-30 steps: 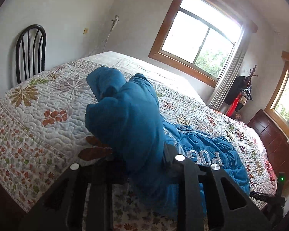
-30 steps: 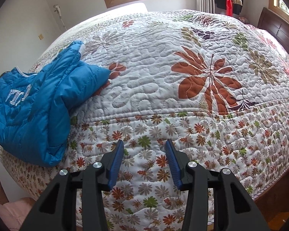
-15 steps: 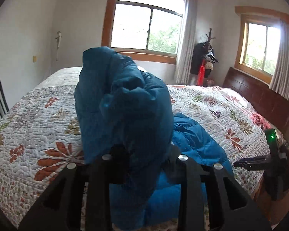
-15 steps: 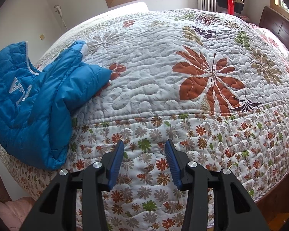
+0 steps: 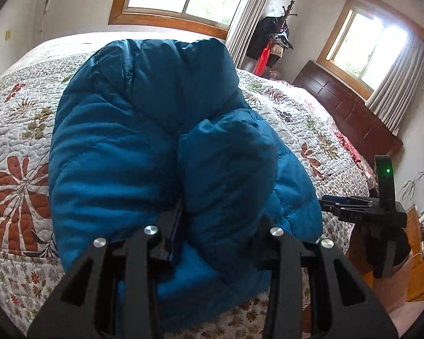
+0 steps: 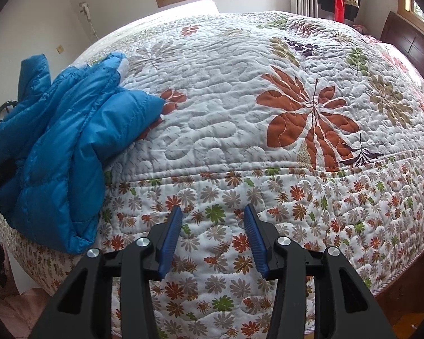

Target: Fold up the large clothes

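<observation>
A blue puffer jacket (image 5: 144,147) fills the left wrist view, bunched and lifted over the floral quilt of the bed (image 5: 11,130). My left gripper (image 5: 217,217) is shut on a thick fold of the jacket, which hides its fingertips. In the right wrist view the jacket (image 6: 59,147) hangs over the bed's left front edge. My right gripper (image 6: 213,237) is open and empty, apart from the jacket, in front of the quilt's side. It also shows at the right of the left wrist view (image 5: 361,212).
The bed (image 6: 268,107) has a dark wooden headboard (image 5: 344,110) at the right. A coat rack with dark clothes (image 5: 274,42) stands by the window. A chair back (image 6: 5,110) shows behind the jacket. Wooden floor (image 5: 404,285) lies at the bed's right.
My left gripper has swung right and pulled the jacket up and toward the bed's near edge. The jacket's lettered panel has dropped out of the right wrist view. My right gripper has barely moved.
</observation>
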Available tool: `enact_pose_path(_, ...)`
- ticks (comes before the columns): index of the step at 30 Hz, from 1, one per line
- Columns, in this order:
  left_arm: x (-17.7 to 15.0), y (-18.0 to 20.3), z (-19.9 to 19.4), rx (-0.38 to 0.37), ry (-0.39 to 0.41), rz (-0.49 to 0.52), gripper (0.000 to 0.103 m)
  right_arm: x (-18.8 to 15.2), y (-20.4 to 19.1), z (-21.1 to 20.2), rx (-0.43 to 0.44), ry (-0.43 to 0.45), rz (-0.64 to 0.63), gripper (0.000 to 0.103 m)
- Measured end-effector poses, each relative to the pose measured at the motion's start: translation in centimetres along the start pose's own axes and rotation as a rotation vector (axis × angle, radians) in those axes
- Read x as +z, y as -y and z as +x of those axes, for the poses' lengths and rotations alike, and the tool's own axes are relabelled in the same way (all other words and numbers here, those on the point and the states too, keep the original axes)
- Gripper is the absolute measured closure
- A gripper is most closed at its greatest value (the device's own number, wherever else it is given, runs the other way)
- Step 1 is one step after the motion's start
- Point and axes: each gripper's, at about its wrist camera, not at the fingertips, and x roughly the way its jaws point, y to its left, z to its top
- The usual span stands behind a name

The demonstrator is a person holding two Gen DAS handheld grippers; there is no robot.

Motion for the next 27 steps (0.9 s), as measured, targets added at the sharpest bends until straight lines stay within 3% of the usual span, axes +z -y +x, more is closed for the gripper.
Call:
enact_pose_path(5,-0.1,0.2,-1.1,0.004,0.013,0.0,0.064,0.1,-0.1,0.0,-0.003,-0.006,0.001,0.056)
enact_pose_path(9,-0.4,0.3,-2.7,-0.033,0.032,-0.013,0.053,0.2,-0.1,0.0,-0.005,-0.01,0.004,0.056)
enact_pose_path(14,-0.6,0.3,-5.6,-0.065,0.08,-0.012,0.049,0.3,-0.5,-0.6,-0.007,-0.012,0.0,0.056)
enact_pose_path(18,-0.1,-0.6,-8.0,0.113,0.113,-0.04,0.037,0.5,-2.5,-3.5,-0.011,0.032,-0.046,0.056)
enact_pose_path(22,0.2,-2.1,-8.2,0.234,0.11,-0.078,0.037,0.9,-6.5,-6.3,0.037,0.068,-0.118,0.056)
enact_pose_path(27,-0.5,-3.2,-6.9,0.249,0.068,-0.102,0.037,1.2,-11.9,-7.4,0.091,0.076,-0.173,0.056)
